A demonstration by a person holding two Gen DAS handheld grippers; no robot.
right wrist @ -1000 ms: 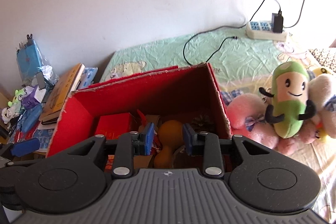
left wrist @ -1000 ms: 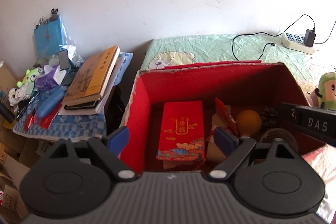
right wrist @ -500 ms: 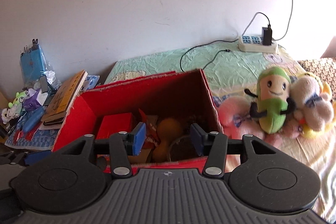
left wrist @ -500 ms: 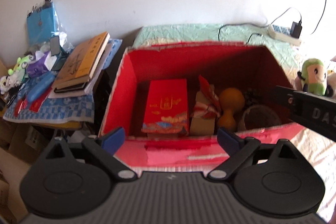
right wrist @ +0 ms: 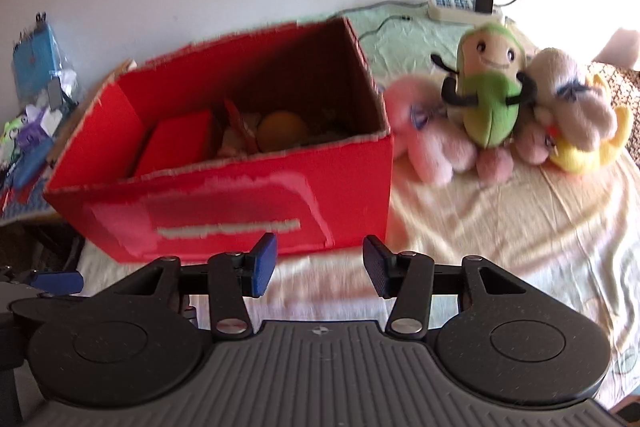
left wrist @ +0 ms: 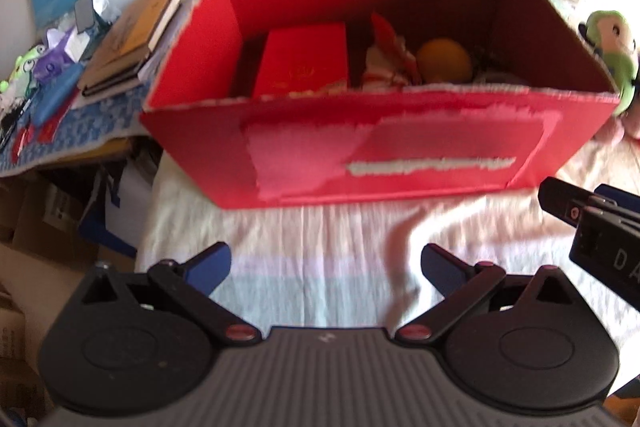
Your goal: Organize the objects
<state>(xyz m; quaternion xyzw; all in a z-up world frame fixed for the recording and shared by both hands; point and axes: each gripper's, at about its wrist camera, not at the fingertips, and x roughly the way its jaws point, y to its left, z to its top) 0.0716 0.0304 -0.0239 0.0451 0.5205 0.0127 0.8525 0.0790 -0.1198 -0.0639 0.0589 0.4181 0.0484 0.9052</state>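
Now our right gripper [right wrist: 318,265], empty and open like the left gripper [left wrist: 326,265], sits nearer the green plush [right wrist: 486,95] at two o'clock.

Red box [left wrist: 400,155] (torn pink patches), green plush [right wrist: 490,99]

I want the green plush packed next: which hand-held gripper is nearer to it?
Right. The right hand-held gripper hangs open before the red box's near right corner, the green plush just beyond. The left hand-held gripper faces the box's front, further left.
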